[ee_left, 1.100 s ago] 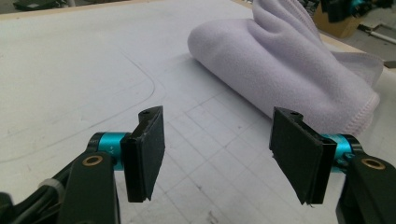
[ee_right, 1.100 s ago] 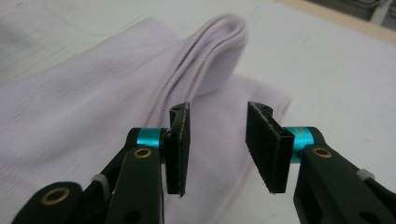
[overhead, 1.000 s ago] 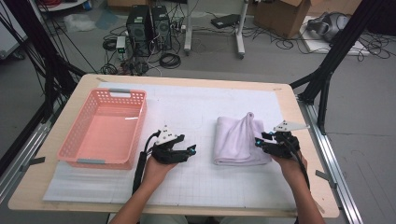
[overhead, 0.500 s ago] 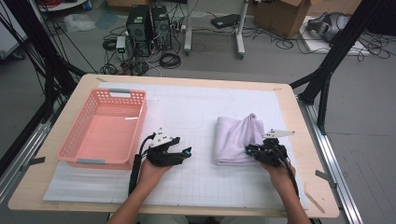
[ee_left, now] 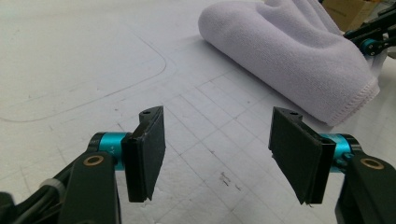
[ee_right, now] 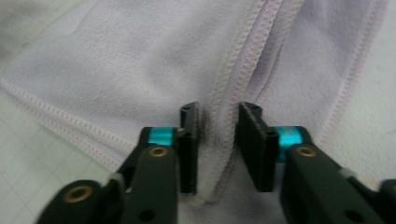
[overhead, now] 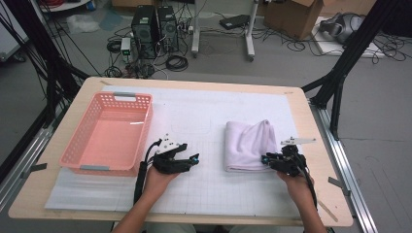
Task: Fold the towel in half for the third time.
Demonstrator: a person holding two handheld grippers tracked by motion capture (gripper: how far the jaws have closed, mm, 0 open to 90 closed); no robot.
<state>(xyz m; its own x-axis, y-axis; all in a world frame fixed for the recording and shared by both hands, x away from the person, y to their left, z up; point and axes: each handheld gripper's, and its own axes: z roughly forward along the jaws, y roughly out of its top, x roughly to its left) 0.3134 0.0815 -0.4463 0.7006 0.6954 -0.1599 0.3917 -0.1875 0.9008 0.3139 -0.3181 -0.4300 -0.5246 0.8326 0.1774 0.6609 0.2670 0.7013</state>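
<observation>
A folded pale lilac towel (overhead: 248, 145) lies on the white mat, right of centre. My right gripper (overhead: 265, 159) is at the towel's near right edge. In the right gripper view its jaws (ee_right: 218, 126) stand close together with a stitched hem fold of the towel (ee_right: 140, 60) pinched between the pads. They have just been opening a little, with the fold still between them. My left gripper (overhead: 194, 159) rests low over the mat left of the towel, open with nothing in it. The left gripper view shows its wide jaws (ee_left: 217, 149) aimed toward the towel (ee_left: 289, 51).
A pink plastic basket (overhead: 145, 131) stands empty at the left of the table (overhead: 311, 121). A white gridded mat (overhead: 194, 116) covers most of the top. Black frame posts, computers and cables are on the floor beyond the far edge.
My right gripper has slid left onto the towel's near right edge, and its jaws have closed on the hem. The left gripper has stayed put.
</observation>
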